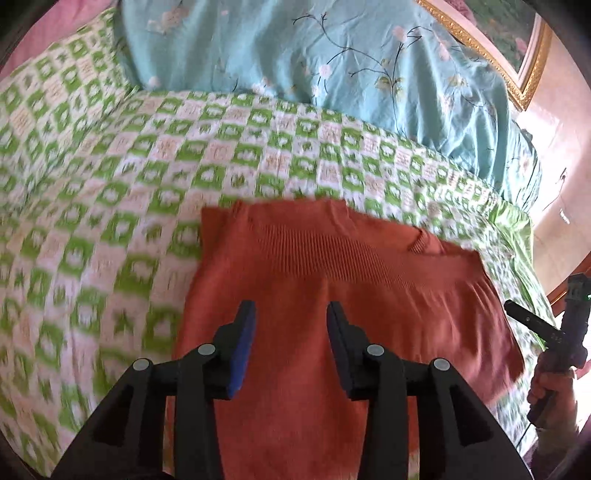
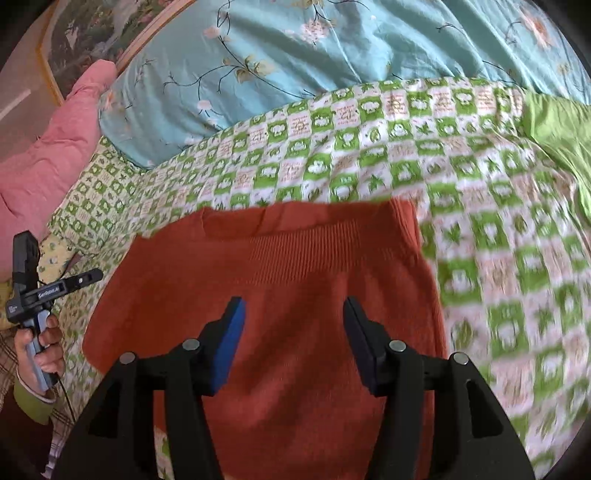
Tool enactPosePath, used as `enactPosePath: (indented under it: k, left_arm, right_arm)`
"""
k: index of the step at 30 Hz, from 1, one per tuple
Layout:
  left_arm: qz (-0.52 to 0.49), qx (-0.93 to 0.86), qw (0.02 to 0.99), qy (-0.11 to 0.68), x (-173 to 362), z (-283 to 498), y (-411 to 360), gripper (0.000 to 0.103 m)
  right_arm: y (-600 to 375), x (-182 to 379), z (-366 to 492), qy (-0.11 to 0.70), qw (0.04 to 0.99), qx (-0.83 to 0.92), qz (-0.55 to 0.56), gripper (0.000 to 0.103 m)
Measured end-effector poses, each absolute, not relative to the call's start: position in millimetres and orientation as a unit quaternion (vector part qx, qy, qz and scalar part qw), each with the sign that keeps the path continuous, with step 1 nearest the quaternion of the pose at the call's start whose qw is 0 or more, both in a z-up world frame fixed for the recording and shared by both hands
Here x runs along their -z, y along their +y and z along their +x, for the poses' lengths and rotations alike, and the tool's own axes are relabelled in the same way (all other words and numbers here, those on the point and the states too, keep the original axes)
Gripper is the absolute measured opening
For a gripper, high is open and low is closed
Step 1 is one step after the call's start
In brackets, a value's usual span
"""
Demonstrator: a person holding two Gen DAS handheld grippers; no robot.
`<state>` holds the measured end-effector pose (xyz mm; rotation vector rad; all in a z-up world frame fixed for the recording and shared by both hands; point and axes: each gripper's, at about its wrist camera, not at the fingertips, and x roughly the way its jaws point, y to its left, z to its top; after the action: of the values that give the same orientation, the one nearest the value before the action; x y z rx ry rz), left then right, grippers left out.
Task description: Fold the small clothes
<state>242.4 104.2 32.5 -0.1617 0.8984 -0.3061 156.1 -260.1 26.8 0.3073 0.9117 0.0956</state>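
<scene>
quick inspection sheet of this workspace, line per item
surface: bed under a green checked cover, rumpled
job's things: orange knit garment lying flat on the cover, ribbed band at its far end
clutter: blue floral quilt and pink bedding at the far side
grippers: left tool and right tool both open above the garment, nothing between the pads
cables: thin black cord below the left hand
surroundings: framed picture on the wall

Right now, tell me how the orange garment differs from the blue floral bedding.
The orange garment is plain, ribbed knit; the blue floral bedding is smooth cloth printed with branches and blossoms. The garment lies flat and folded, near the fingers; the bedding is bunched and creased, farther back. Both rest on the green checked cover.
</scene>
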Motion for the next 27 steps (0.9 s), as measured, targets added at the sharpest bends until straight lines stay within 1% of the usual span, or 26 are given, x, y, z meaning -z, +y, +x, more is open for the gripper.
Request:
enactPosePath:
  k: [6,10,16,18,22,25,27]
  left_arm:
    - [-0.126,0.154,0.871,0.449,-12,196,118,0.041]
    - [-0.139,0.160,0.866,0.453,-2,172,124,0.041]
    - [-0.156,0.156,0.860,0.459,9,148,131,0.045]
    - [-0.163,0.152,0.860,0.459,12,141,133,0.051]
    - [-0.175,0.149,0.856,0.463,15,131,136,0.054]
    - [-0.185,0.148,0.852,0.466,18,124,137,0.058]
    - [-0.192,0.143,0.852,0.466,21,119,139,0.067]
  right_arm:
    - [-251,-25,119,0.441,0.879,-0.048,0.174,0.057]
    - [-245,-25,97,0.436,0.878,-0.047,0.190,0.058]
    - [-234,-24,74,0.441,0.872,-0.049,0.206,0.060]
    - [-228,-24,67,0.443,0.871,-0.052,0.205,0.061]
    - [-222,-24,56,0.446,0.868,-0.053,0.210,0.064]
    - [-218,-27,48,0.443,0.869,-0.055,0.213,0.065]
    - [-215,-29,43,0.442,0.870,-0.057,0.212,0.066]
